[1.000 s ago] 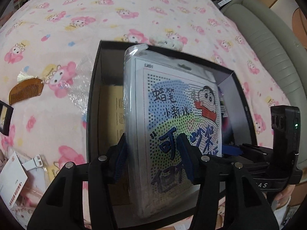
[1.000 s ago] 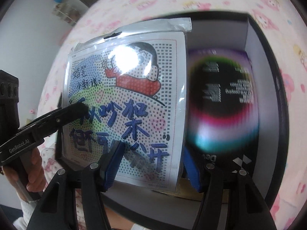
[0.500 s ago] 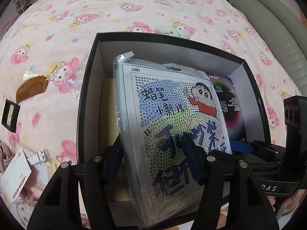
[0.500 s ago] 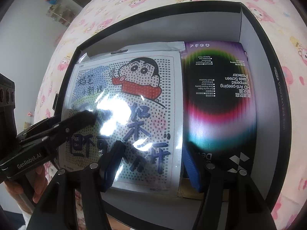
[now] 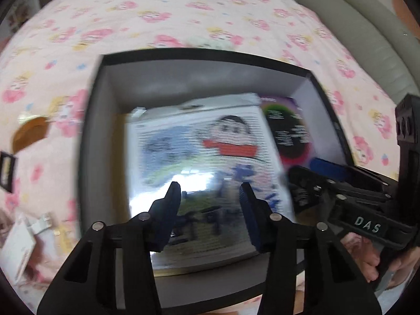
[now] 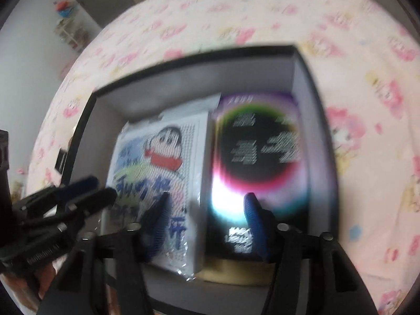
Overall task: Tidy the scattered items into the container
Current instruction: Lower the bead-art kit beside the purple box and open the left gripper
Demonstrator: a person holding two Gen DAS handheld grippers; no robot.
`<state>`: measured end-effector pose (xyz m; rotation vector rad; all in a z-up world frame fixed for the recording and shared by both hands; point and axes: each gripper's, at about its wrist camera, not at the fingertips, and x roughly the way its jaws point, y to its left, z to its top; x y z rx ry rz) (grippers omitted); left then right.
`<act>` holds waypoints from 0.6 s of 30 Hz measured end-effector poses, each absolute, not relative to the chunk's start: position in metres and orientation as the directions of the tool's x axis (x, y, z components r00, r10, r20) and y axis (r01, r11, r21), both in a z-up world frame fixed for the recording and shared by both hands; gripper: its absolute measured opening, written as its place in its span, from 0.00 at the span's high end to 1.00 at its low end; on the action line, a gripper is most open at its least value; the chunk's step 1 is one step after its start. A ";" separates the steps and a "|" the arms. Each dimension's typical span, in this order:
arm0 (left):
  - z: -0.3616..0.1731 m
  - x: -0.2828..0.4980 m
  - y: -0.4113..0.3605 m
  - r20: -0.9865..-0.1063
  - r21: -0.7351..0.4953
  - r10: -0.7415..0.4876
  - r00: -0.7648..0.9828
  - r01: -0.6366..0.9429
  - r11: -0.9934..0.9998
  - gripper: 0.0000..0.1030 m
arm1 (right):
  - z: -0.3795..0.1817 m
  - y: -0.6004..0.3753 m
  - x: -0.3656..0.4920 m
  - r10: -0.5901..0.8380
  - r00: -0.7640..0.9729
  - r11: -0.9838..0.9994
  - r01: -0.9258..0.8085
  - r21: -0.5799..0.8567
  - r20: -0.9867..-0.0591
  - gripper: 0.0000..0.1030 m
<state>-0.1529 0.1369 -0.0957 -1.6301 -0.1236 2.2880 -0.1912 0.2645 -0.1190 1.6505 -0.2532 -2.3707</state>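
Observation:
A black box (image 5: 94, 120) with grey inner walls sits on the pink bedspread; it also shows in the right wrist view (image 6: 309, 84). A cartoon bead-art packet (image 5: 204, 157) lies flat inside it, left of a dark rainbow screen-protector pack (image 5: 288, 128). Both show in the right wrist view, the packet (image 6: 162, 157) and the pack (image 6: 262, 152). My left gripper (image 5: 210, 191) is open and empty above the packet. My right gripper (image 6: 207, 202) is open and empty above the seam between packet and pack. Both views are blurred.
A wooden comb (image 5: 29, 134), a small black frame (image 5: 6, 168), a white card (image 5: 18, 249) and a white clip (image 5: 43, 225) lie on the bedspread left of the box. A grey padded headboard (image 5: 362, 34) runs along the right.
The bead-art packet went from held upright by both grippers to lying flat in the box. Both grippers let go and pulled back and up.

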 end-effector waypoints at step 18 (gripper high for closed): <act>-0.125 -0.160 0.215 -0.952 -0.111 0.182 -0.247 -0.276 -0.955 0.44 | -0.084 0.319 -0.180 -0.225 -0.462 -0.968 0.008 0.250 -0.858 0.56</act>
